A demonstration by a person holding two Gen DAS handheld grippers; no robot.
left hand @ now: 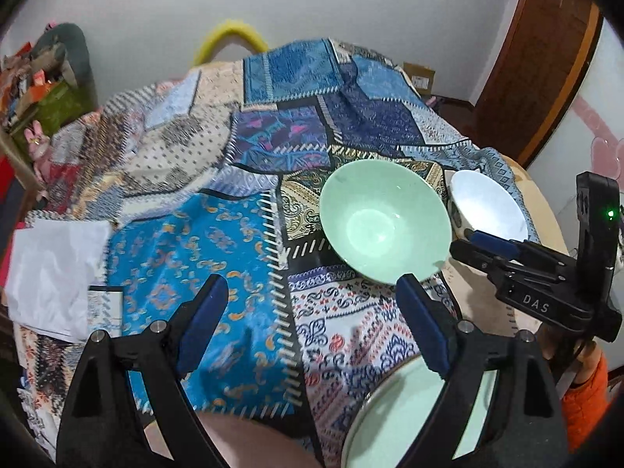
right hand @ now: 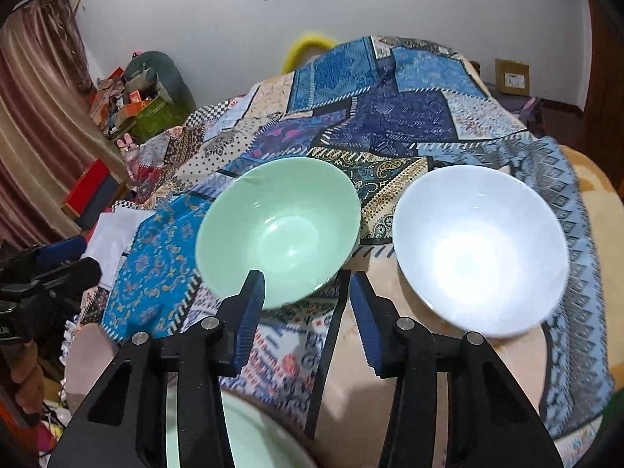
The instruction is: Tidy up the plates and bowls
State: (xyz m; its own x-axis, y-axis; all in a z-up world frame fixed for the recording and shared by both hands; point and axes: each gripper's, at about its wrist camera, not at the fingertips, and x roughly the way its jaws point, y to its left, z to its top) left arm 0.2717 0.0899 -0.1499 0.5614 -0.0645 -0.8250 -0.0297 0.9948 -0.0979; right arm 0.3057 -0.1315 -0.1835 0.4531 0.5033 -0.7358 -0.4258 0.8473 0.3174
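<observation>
A pale green bowl (left hand: 384, 222) (right hand: 277, 230) stands upright on the patchwork cloth, and a white bowl (left hand: 487, 202) (right hand: 479, 249) stands just right of it. A green plate (left hand: 409, 421) (right hand: 249, 440) lies at the near edge, partly hidden under the fingers. My left gripper (left hand: 310, 284) (right hand: 78, 257) hangs open over the cloth, left of the green bowl, with nothing between its fingers. My right gripper (right hand: 306, 279) (left hand: 464, 243) stands part open at the green bowl's near rim, in front of the gap between the two bowls. Its pads press on nothing.
The patchwork cloth (left hand: 187, 241) covers most of the table, with a bare beige surface (right hand: 390, 351) at the near right. A white sheet (left hand: 50, 265) lies at the left edge. A hand in an orange sleeve (left hand: 585, 390) holds the right gripper. Clutter and boxes (right hand: 128, 105) stand beyond the table.
</observation>
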